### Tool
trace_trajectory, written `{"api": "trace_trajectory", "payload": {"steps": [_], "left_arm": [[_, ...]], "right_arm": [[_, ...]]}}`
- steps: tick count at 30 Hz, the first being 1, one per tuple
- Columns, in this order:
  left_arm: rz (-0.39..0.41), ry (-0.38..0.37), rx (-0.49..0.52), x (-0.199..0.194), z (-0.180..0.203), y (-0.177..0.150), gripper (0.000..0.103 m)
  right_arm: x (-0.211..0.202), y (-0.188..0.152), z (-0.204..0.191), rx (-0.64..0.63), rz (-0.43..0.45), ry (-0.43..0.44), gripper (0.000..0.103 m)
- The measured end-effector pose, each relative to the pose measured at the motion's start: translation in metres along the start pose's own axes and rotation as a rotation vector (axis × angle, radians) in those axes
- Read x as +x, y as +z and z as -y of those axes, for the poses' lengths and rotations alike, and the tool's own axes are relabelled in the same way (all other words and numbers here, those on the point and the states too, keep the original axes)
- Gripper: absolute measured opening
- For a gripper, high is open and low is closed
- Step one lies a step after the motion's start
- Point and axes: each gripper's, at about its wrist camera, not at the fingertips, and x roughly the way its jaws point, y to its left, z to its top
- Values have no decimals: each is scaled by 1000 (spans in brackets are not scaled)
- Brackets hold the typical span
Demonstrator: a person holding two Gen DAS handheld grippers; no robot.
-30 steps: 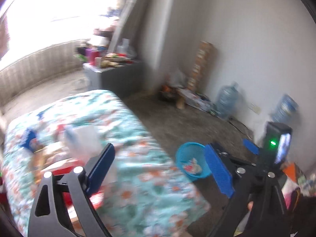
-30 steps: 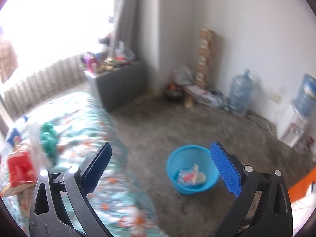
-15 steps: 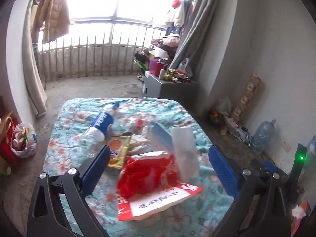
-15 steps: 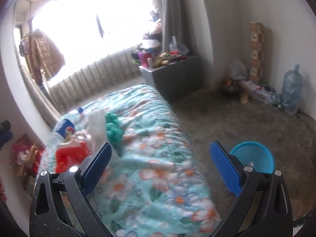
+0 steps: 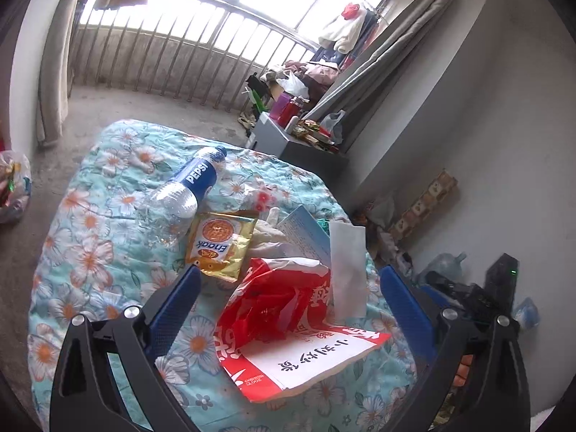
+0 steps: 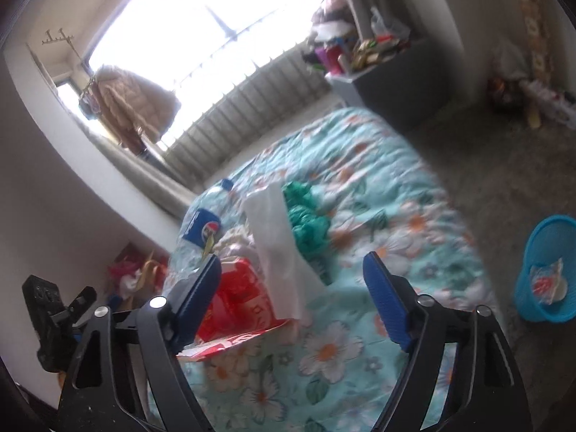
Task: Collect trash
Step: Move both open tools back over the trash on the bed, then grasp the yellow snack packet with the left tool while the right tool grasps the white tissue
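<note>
Trash lies on a floral quilt [image 5: 90, 252]: a red and white bag [image 5: 288, 324], a white paper strip [image 5: 347, 266], a yellow snack packet [image 5: 219, 243], a Pepsi bottle [image 5: 183, 194] and a blue leaflet [image 5: 302, 234]. My left gripper [image 5: 288, 309] is open and empty, just above the red bag. My right gripper [image 6: 291, 288] is open and empty, over the white strip [image 6: 277, 244] and red bag [image 6: 237, 302], with a green crumpled bag [image 6: 306, 223] beyond. The blue trash basket [image 6: 550, 273] stands on the floor at right and holds a wrapper.
A grey cabinet [image 5: 288, 144] with clutter stands beyond the quilt near the curtain. Water jugs [image 5: 446, 262] and boxes line the right wall. A plastic bag [image 5: 10, 187] lies on the floor at left. The other gripper's body [image 6: 54, 316] shows at lower left.
Both grippers have swung left, away from the blue basket and over the quilt. The trash pile now lies between the left jaws; the basket has slid to the right edge of the right view.
</note>
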Motion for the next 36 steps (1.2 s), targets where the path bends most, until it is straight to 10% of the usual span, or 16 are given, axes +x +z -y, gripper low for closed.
{"api": "trace_trajectory", "payload": {"steps": [5, 19, 36], "left_arm": [[-18, -33, 34, 23, -10, 6, 97], [-304, 248, 263, 160, -30, 23, 65], [-282, 203, 170, 152, -43, 33, 13]], "right_arm": [[23, 0, -12, -8, -74, 18, 64], [50, 8, -24, -43, -130, -31, 59], [68, 3, -20, -30, -195, -4, 42]]}}
